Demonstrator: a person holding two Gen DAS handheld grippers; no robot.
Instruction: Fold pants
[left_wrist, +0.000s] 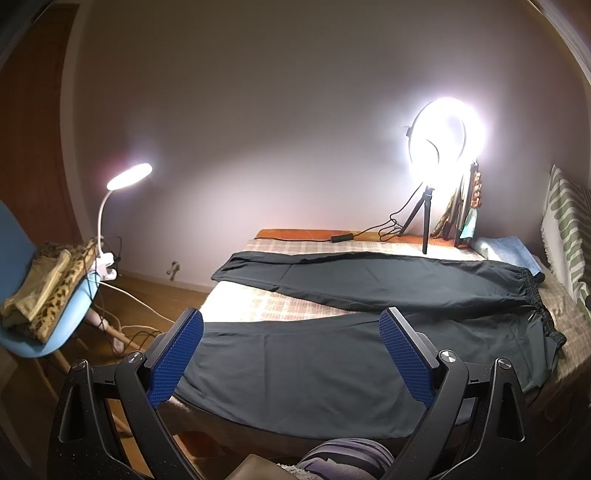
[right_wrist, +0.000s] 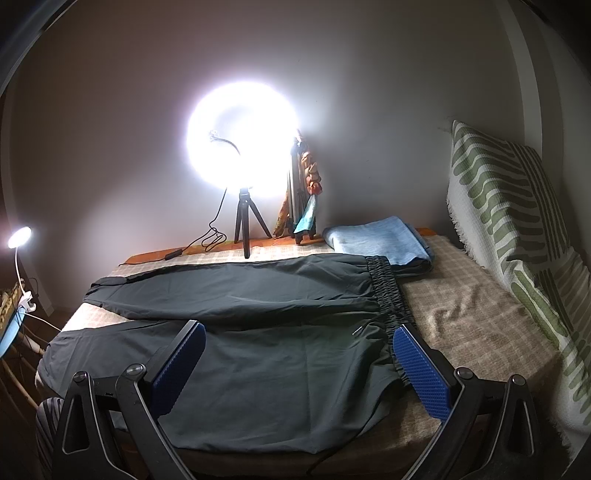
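Dark grey pants lie spread flat on a checked bed cover, legs pointing left and the elastic waistband at the right. The two legs are splayed apart, one at the back and one along the near edge. My left gripper hovers open above the near leg, blue pads wide apart, nothing between them. My right gripper is open too, above the hip part of the near leg, its right pad close to the waistband end.
A bright ring light on a tripod stands at the back of the bed with its cable. A folded blue towel lies behind the waistband. A green-striped cushion leans at right. A blue chair with clothes and a clip lamp stand left.
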